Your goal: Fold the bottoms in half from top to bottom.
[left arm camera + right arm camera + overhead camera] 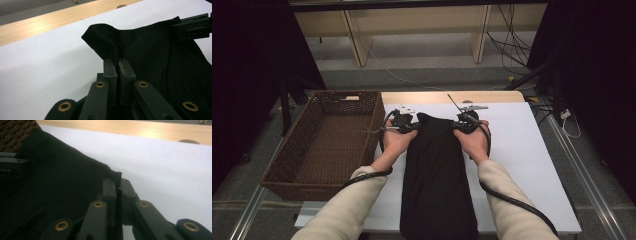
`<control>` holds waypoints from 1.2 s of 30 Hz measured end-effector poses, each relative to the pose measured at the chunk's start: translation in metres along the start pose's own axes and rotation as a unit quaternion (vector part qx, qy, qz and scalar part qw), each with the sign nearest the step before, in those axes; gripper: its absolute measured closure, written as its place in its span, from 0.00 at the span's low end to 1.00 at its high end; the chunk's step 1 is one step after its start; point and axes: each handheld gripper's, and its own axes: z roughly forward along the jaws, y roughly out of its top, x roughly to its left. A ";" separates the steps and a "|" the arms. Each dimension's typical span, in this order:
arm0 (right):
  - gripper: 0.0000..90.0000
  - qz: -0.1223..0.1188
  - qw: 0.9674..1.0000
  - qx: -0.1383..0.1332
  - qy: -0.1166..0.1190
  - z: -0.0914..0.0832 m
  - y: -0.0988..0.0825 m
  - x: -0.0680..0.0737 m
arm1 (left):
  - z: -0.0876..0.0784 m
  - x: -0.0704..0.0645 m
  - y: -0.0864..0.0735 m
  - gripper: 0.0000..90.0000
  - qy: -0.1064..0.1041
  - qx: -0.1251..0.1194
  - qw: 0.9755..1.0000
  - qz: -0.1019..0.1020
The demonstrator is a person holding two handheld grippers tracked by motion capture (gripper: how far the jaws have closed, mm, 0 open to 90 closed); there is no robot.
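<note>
Grey floor (422, 77), pale wooden shelf legs (357, 47), dark curtains (242, 60), loose cables (507, 45)

Dim room with dark side margins in the high view, even overhead light on the white table top (522, 150), soft glare on the wooden edge (37, 25), black cloth (437, 175) nearly detailless, near jaws slightly soft, mild grain

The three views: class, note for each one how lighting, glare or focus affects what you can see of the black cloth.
High view: dim surroundings, the black cloth reads as a flat dark shape on the white table. Left gripper view: glare on the wooden strip, folds barely visible. Right gripper view: the right tool looks soft, cloth nearly featureless.
</note>
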 end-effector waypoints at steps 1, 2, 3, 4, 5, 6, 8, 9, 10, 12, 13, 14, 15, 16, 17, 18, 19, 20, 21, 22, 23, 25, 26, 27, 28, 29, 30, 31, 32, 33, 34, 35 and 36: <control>0.95 0.001 1.000 -0.003 0.000 0.000 0.002 0.000 | 0.000 0.001 0.001 0.95 0.001 0.000 1.000 0.002; 0.95 -0.001 1.000 -0.005 -0.001 0.000 0.003 0.001 | 0.000 0.001 0.001 0.95 0.001 0.000 1.000 0.002; 0.95 -0.001 1.000 -0.006 -0.002 0.000 0.005 0.001 | -0.001 0.003 0.004 0.95 0.001 -0.002 1.000 0.003; 0.95 0.000 1.000 -0.010 -0.003 0.001 0.007 0.002 | -0.001 0.003 0.005 0.95 -0.001 -0.004 1.000 0.004; 0.94 0.001 1.000 -0.013 -0.003 0.001 0.008 0.002 | -0.001 0.004 0.007 0.95 -0.003 -0.006 1.000 0.008; 0.95 -0.005 1.000 -0.014 -0.005 0.001 0.010 0.002 | -0.001 0.004 0.008 0.95 -0.003 -0.007 1.000 0.007; 0.95 -0.003 1.000 -0.017 -0.005 0.002 0.013 0.002 | -0.002 0.005 0.010 0.95 -0.004 -0.013 1.000 0.001; 0.95 -0.004 1.000 -0.018 -0.006 0.002 0.014 0.002 | -0.003 0.006 0.011 0.95 -0.003 -0.015 1.000 0.001; 0.95 -0.003 1.000 -0.020 -0.006 0.002 0.016 0.002 | -0.003 0.007 0.012 0.95 -0.002 -0.017 1.000 -0.001; 0.95 -0.003 1.000 -0.027 -0.005 0.001 0.018 0.003 | -0.004 0.008 0.015 0.95 -0.002 -0.020 1.000 -0.002; 0.95 -0.003 1.000 -0.028 -0.007 0.001 0.019 0.003 | -0.004 0.009 0.016 0.95 -0.002 -0.022 1.000 -0.002; 0.94 -0.003 0.999 -0.031 -0.006 0.000 0.021 0.004 | -0.005 0.009 0.018 0.95 -0.004 -0.027 1.000 -0.002; 0.95 -0.004 0.999 -0.035 -0.007 0.000 0.022 0.004 | -0.006 0.010 0.019 0.95 -0.005 -0.030 1.000 -0.002; 0.94 -0.004 0.999 -0.036 -0.007 -0.001 0.024 0.005 | -0.006 0.009 0.021 0.95 -0.005 -0.034 0.999 -0.001; 0.94 -0.004 0.999 -0.042 -0.007 -0.002 0.026 0.005 | -0.007 0.010 0.022 0.95 -0.005 -0.035 0.999 0.001; 0.95 -0.005 0.999 -0.046 -0.009 -0.002 0.027 0.005 | -0.007 0.010 0.024 0.95 -0.005 -0.038 0.999 0.001; 0.95 -0.005 0.999 -0.050 -0.008 -0.003 0.029 0.005 | -0.008 0.010 0.026 0.95 -0.004 -0.040 0.999 0.002; 0.95 -0.004 0.999 -0.053 -0.009 -0.004 0.031 0.005 | -0.009 0.010 0.029 0.95 -0.003 -0.042 0.999 0.001; 0.95 0.000 0.998 -0.054 -0.008 -0.005 0.033 0.005 | -0.009 0.011 0.031 0.95 -0.002 -0.045 0.999 0.001; 0.94 -0.004 0.998 -0.058 -0.010 -0.005 0.035 0.005 | -0.010 0.011 0.033 0.95 -0.002 -0.046 0.999 0.002; 0.94 -0.003 0.998 -0.059 -0.009 -0.006 0.037 0.006 | -0.010 0.011 0.035 0.95 -0.001 -0.048 0.999 0.002; 0.94 -0.004 0.998 -0.063 -0.012 -0.007 0.040 0.006 | -0.011 0.012 0.039 0.95 0.001 -0.051 0.999 0.004; 0.94 -0.003 0.998 -0.066 -0.011 -0.007 0.041 0.006 | -0.012 0.012 0.041 0.95 0.001 -0.052 0.999 0.003; 0.94 -0.001 0.998 -0.067 -0.010 -0.007 0.043 0.007 | -0.012 0.013 0.042 0.95 0.002 -0.053 0.999 0.004; 0.94 -0.007 0.998 -0.069 -0.010 -0.007 0.044 0.006 | -0.012 0.013 0.043 0.95 0.003 -0.053 0.999 0.005; 0.94 -0.003 0.998 -0.070 -0.011 -0.007 0.046 0.007 | -0.012 0.014 0.045 0.95 0.004 -0.052 0.999 0.006; 0.94 -0.004 0.997 -0.072 -0.013 -0.007 0.047 0.007 | -0.013 0.014 0.046 0.95 0.004 -0.054 0.999 0.005; 0.94 -0.007 0.997 -0.073 -0.013 -0.007 0.049 0.007 | -0.013 0.014 0.048 0.95 0.005 -0.055 0.998 0.004; 0.95 -0.005 0.997 -0.075 -0.014 -0.008 0.050 0.007 | -0.013 0.015 0.049 0.95 0.006 -0.056 0.998 0.003; 0.94 -0.004 0.997 -0.076 -0.013 -0.008 0.052 0.008 | -0.014 0.015 0.051 0.95 0.006 -0.058 0.998 0.005; 0.94 -0.006 0.997 -0.079 -0.014 -0.008 0.054 0.008 | -0.014 0.016 0.053 0.95 0.007 -0.060 0.998 0.005; 0.94 -0.005 0.997 -0.079 -0.015 -0.009 0.055 0.008 | -0.014 0.016 0.054 0.95 0.006 -0.062 0.998 0.005; 0.94 -0.008 0.997 -0.079 -0.015 -0.008 0.057 0.008 | -0.015 0.016 0.055 0.95 0.007 -0.063 0.998 0.006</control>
